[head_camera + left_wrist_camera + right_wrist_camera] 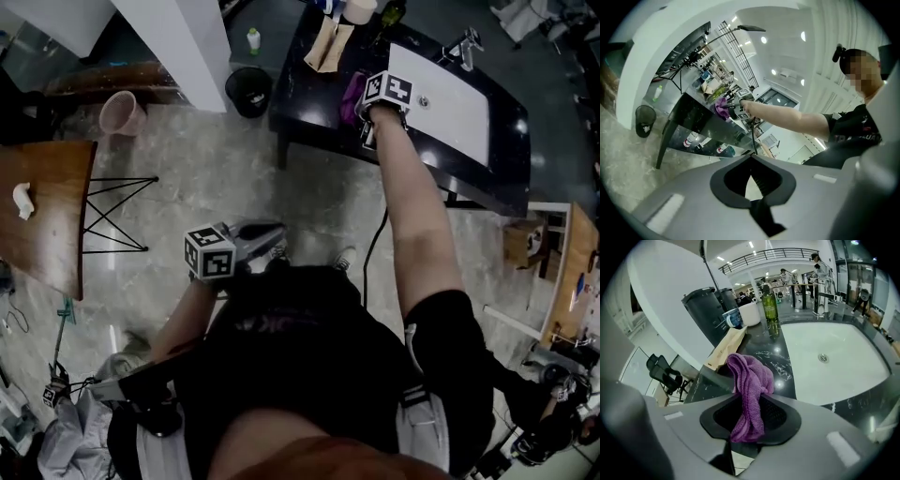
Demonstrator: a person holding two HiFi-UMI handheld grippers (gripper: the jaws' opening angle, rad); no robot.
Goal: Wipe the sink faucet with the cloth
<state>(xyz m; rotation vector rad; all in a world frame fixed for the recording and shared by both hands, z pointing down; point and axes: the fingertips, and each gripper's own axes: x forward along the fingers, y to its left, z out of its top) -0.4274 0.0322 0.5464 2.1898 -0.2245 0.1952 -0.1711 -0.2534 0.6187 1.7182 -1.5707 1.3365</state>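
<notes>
A black counter (309,103) holds a white sink (455,117) with a chrome faucet (464,47) at its far rim; the faucet (819,298) also stands beyond the basin (843,362) in the right gripper view. My right gripper (750,401) is shut on a purple cloth (750,376) that bunches up out of the jaws. It hovers over the counter's left part (380,105), beside the basin and well short of the faucet. My left gripper (270,246) hangs low near the person's body, away from the counter, shut and empty (751,161).
On the counter left of the basin stand a green bottle (769,303), a white cup (750,314) and a brown paper bag (725,348). A black waste bin (248,91) sits on the floor by the counter, a pink bucket (122,112) and a wooden table (42,211) further left.
</notes>
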